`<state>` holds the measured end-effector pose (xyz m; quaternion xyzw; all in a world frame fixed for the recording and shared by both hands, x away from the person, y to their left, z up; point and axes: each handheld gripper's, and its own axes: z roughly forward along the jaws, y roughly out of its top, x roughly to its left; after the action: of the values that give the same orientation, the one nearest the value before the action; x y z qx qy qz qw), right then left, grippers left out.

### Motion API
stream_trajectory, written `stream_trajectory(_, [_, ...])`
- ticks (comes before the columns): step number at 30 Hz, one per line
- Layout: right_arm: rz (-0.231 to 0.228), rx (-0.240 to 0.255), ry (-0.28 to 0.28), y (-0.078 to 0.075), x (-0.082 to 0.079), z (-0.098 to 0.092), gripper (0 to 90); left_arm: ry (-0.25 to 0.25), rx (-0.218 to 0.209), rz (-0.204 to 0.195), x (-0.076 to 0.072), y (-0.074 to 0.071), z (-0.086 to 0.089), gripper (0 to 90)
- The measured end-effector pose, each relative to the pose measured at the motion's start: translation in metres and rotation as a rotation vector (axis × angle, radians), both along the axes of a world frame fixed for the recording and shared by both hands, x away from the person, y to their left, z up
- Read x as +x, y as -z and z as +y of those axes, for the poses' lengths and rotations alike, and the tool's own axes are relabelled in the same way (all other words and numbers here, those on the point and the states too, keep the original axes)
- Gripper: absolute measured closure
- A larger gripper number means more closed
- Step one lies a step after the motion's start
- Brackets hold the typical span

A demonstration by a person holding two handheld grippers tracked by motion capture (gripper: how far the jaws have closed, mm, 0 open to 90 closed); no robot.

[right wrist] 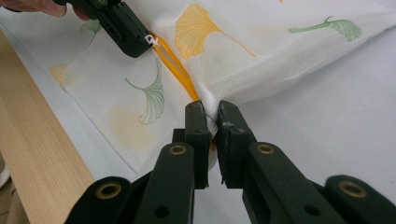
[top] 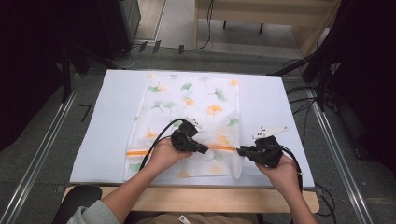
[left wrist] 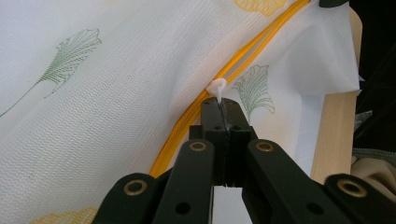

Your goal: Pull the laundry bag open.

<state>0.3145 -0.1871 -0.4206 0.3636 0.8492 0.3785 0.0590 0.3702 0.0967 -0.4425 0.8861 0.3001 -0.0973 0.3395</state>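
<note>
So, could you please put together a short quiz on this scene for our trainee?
1. True or false: the left tongs are shut on the white zipper pull.
2. What do the right tongs hold? A) a wooden spoon B) the end of the mesh bag by its orange zipper C) a glass
3. Fill in: the bag lies on a ___ mat that covers the table.

Key
1. True: the jaws are closed with the pull pinched at their tip.
2. B: the fabric at the zipper's end is gripped between the jaws.
3. White.
</note>
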Motion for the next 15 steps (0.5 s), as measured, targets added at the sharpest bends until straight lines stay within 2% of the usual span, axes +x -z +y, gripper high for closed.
stream_trajectory(4, [0.001,0.001,0.002,0.0004,0.0003,0.0003,85.8,0.0,-0.012,0.001,-0.0004,-0.0005,-0.0002,90.0])
stream_trajectory(15, [0.003,0.003,0.004,0.0014,0.0011,0.0001,85.6,0.005,-0.007,-0.002,-0.0007,-0.0021,-0.0005,90.0])
